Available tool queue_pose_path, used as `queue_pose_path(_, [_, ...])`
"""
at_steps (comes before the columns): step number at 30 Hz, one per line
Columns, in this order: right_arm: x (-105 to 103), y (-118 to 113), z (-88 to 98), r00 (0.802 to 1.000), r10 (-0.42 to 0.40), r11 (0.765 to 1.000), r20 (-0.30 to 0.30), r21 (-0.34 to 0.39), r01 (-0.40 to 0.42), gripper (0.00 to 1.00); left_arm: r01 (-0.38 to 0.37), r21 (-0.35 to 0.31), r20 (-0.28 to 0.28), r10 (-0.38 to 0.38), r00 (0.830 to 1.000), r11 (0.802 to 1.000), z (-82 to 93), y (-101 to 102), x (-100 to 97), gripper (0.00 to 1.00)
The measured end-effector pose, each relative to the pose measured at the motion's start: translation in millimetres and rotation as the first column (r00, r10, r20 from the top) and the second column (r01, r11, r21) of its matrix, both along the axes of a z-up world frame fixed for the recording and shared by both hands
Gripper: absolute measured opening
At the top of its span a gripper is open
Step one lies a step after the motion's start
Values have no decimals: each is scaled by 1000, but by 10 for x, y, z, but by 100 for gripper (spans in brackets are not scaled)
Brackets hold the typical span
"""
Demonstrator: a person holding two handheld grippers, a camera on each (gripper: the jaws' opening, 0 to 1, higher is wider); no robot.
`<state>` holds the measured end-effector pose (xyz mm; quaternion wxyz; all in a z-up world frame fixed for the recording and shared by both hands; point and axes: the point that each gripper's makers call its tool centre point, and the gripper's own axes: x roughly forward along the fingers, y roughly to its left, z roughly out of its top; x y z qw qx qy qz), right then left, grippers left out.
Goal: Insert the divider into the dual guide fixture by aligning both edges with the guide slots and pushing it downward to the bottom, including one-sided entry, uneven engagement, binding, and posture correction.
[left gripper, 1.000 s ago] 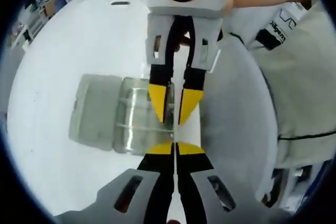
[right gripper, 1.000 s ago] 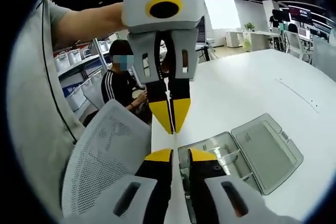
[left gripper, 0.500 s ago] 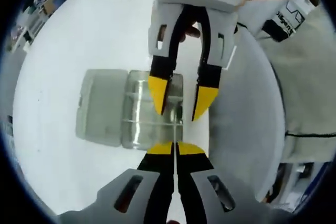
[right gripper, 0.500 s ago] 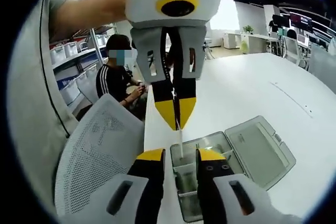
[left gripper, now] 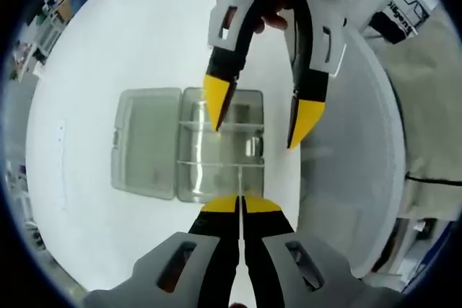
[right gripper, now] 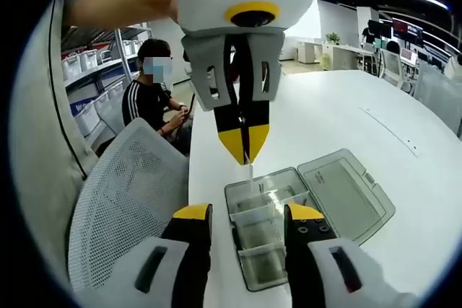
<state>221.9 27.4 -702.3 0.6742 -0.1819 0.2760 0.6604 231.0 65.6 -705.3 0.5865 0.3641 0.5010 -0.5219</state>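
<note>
A clear plastic box [left gripper: 220, 146] lies on the white table, its lid [left gripper: 148, 142] folded open to one side and partitions inside. My left gripper [left gripper: 240, 203] is shut on a thin clear divider [left gripper: 239, 178] that points at the box's near edge. In the right gripper view the left gripper [right gripper: 245, 148] hangs from above with the divider [right gripper: 250, 177] sticking down toward the box [right gripper: 267, 229]. My right gripper [right gripper: 248, 213] is open, with its jaws wide on either side of the box end. In the left gripper view the right gripper [left gripper: 261, 117] hovers open over the box.
The white table [right gripper: 346, 120] stretches away beyond the open lid [right gripper: 346, 192]. A grey mesh chair back [right gripper: 123, 207] stands close against the table edge beside the box. A person [right gripper: 155, 99] sits behind it, and shelves with bins stand further back.
My right gripper has opened wide and let go of the divider, which stays in the left gripper. Both cameras have drawn back, so more of the box shows.
</note>
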Motion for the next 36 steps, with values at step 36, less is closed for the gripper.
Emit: queue_pose_path(36, [-107, -191, 14, 1000, -15, 1000, 17, -1, 15, 49, -23, 96, 51, 19, 999, 995, -134, 2, 119, 0])
